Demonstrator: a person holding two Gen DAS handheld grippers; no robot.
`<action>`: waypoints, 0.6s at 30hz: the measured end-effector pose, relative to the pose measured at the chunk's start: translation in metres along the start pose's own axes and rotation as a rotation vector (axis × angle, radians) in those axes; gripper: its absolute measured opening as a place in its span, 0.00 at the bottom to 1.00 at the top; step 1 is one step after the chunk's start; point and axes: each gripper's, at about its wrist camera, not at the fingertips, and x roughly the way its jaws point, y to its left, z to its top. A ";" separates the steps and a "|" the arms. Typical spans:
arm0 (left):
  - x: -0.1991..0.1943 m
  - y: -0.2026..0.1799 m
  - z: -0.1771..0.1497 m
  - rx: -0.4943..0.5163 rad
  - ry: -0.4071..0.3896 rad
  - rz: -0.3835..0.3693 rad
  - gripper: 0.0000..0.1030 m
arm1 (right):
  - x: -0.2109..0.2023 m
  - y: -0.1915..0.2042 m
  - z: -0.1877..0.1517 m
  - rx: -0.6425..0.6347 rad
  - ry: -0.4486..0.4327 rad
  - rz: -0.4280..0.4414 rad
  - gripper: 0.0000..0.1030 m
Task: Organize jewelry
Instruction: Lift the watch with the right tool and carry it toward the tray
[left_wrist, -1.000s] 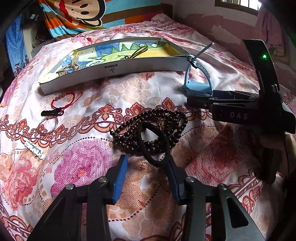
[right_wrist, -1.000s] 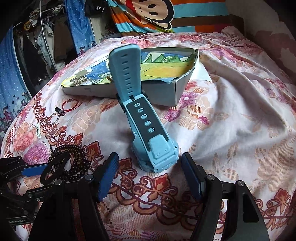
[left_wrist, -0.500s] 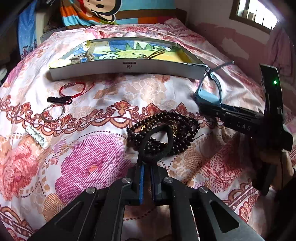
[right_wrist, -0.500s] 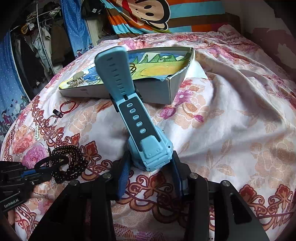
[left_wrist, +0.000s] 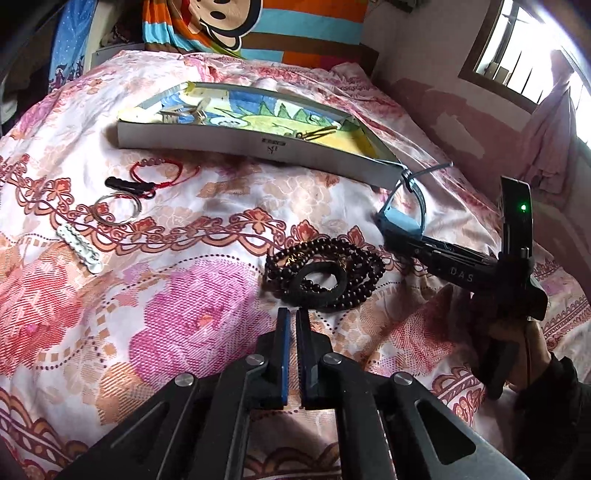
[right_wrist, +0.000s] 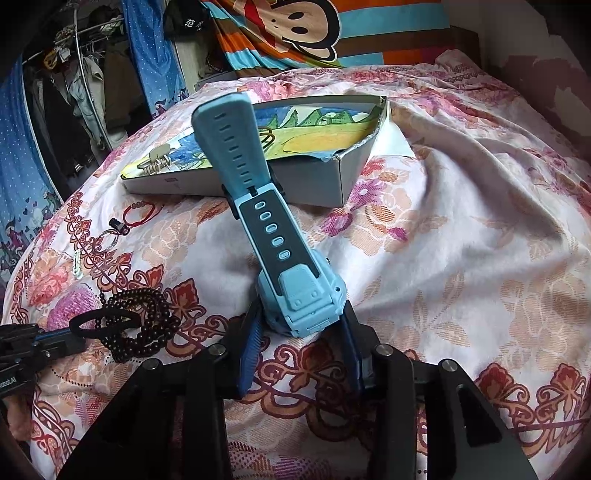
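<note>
My right gripper (right_wrist: 301, 341) is shut on the body of a blue watch (right_wrist: 295, 295), whose strap stands up toward the box; the watch also shows in the left wrist view (left_wrist: 402, 221). My left gripper (left_wrist: 291, 325) is shut on the near edge of a black hair tie (left_wrist: 319, 282) that lies on a dark bead necklace (left_wrist: 354, 258). In the right wrist view the hair tie (right_wrist: 101, 321) hangs stretched from the left gripper over the beads (right_wrist: 147, 325). A shallow white box (left_wrist: 236, 142) with a picture lining holds a claw clip (right_wrist: 159, 162) and a gold clip (left_wrist: 317, 131).
On the floral bedspread left of the beads lie a red cord bracelet (left_wrist: 159, 171), a black clip (left_wrist: 129, 184), a silver ring bangle (left_wrist: 117, 208) and a white hair clip (left_wrist: 79, 249). A clothes rack (right_wrist: 74, 92) stands beyond the bed's left edge.
Both grippers have closed: the left on the black hair tie, the right on the blue watch. The left gripper has drawn back a little with the tie.
</note>
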 end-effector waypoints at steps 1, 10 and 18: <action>0.000 0.000 -0.001 -0.002 0.001 0.002 0.17 | 0.000 0.000 0.000 0.000 0.001 0.002 0.37; 0.005 0.001 0.007 -0.008 0.003 -0.043 0.59 | 0.002 0.001 0.000 0.005 0.013 0.020 0.42; 0.022 -0.004 0.017 -0.004 0.039 -0.032 0.34 | 0.005 0.000 0.002 0.022 0.011 0.021 0.42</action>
